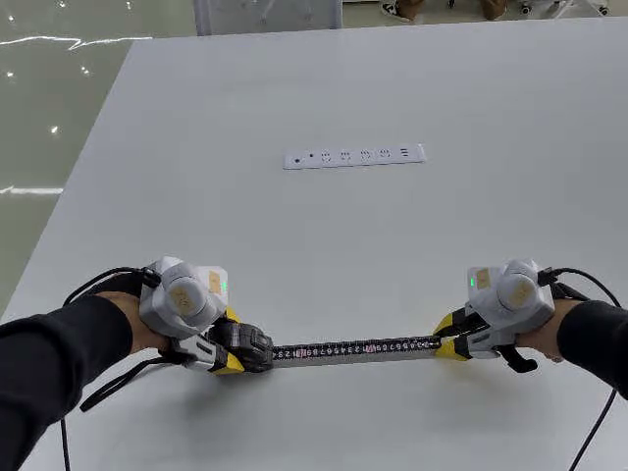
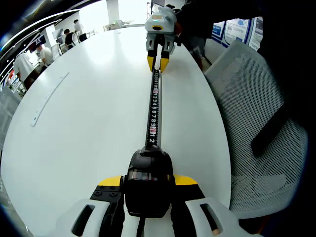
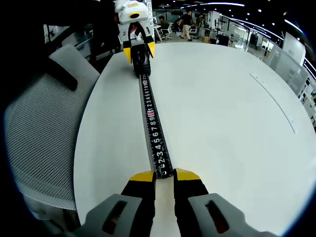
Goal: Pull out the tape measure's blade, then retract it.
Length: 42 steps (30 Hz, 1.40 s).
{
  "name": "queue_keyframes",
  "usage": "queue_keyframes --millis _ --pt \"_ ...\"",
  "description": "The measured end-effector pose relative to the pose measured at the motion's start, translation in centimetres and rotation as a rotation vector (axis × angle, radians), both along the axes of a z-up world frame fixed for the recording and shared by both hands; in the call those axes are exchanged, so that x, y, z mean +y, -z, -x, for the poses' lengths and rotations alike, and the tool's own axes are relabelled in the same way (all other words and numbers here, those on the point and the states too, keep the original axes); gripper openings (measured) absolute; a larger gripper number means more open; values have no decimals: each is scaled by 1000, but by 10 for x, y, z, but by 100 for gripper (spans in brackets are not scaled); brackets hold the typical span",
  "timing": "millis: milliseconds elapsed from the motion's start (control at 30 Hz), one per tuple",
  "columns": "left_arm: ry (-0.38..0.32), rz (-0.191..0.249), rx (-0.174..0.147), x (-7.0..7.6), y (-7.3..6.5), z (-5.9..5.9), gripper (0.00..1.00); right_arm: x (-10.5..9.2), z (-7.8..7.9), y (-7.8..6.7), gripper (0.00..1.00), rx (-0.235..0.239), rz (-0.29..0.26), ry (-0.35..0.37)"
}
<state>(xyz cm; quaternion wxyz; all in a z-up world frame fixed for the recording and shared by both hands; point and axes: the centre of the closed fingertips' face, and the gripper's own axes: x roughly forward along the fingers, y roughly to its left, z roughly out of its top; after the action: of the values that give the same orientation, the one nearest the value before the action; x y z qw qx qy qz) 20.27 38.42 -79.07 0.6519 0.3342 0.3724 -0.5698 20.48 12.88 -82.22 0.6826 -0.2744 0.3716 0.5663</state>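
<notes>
Head view: our left hand-held gripper (image 1: 235,343) clamps the tape measure (image 1: 253,345), our right hand-held gripper (image 1: 444,339) its blade (image 1: 353,348), stretched left-right. A power strip (image 1: 355,155) lies well beyond.

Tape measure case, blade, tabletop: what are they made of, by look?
Case: likely black plastic or rubber, semi-gloss, with soft highlights on moulded ridges. Blade: thin dark strip with white printed numerals, probably coated steel; can't confirm. Tabletop: smooth white laminate-like surface, matte with faint sheen.

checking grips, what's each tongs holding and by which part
Left tongs clamp the tape measure case by its sides; right tongs pinch the blade at its tip.
</notes>
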Motion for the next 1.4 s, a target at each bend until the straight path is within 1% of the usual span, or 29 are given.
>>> queue_keyframes --millis 433,600,633,667,700,733,867,900,933,967,1000,1067,1133,1167,1200,1233,1267,1300,1333,1367,1400 --pt "5 5 -3 -1 -1 1 32 0 1 0 9 16 -6 8" --pt "16 5 -15 -1 0 0 32 1 2 0 10 18 0 1" --pt "17 5 -16 -1 0 0 33 1 3 0 10 24 6 -1" --pt "22 4 -24 -2 0 0 33 1 3 0 11 27 10 -4" --pt "20 4 -26 -2 0 -1 33 1 4 0 11 19 16 -15" --pt "11 9 -30 -2 0 -2 33 2 3 1 12 3 22 -32" --pt "-13 24 -32 -2 0 -4 33 1 3 1 13 3 17 -24" --pt "-15 29 -37 -2 -1 -4 33 -3 2 2 13 4 37 -2" --pt "-32 37 -36 -2 -1 -4 34 -1 3 2 15 18 21 22" --pt "-83 45 -15 0 0 -4 34 1 4 2 19 20 10 31" --pt "-128 54 -14 2 0 -9 36 3 4 1 22 15 -10 46" --pt "-182 73 -32 6 -2 -15 43 5 7 -2 27 3 -26 62" --pt "-234 104 -17 8 -4 -16 55 5 7 -4 29 -12 -42 79" --pt "-289 108 -25 13 -4 -20 63 5 7 -6 32 -24 -54 98" --pt "-309 120 -15 14 -5 -19 75 4 7 -7 35 -27 -57 108" --pt "-341 127 -9 18 -5 -20 81 3 6 -9 37 -36 -64 120" --pt "-372 143 -4 22 -5 -20 84 1 5 -11 38 -49 -80 147" --pt "-394 159 -7 24 -6 -21 85 -2 4 -13 38 -52 -91 164" --pt "-426 201 -21 26 -9 -23 89 -4 4 -16 39 -61 -106 185" --pt "-450 221 -24 29 -9 -23 95 -6 4 -19 42 -70 -114 204" --pt "-482 228 -21 36 -10 -21 99 -7 5 -22 46 -63 -137 238"
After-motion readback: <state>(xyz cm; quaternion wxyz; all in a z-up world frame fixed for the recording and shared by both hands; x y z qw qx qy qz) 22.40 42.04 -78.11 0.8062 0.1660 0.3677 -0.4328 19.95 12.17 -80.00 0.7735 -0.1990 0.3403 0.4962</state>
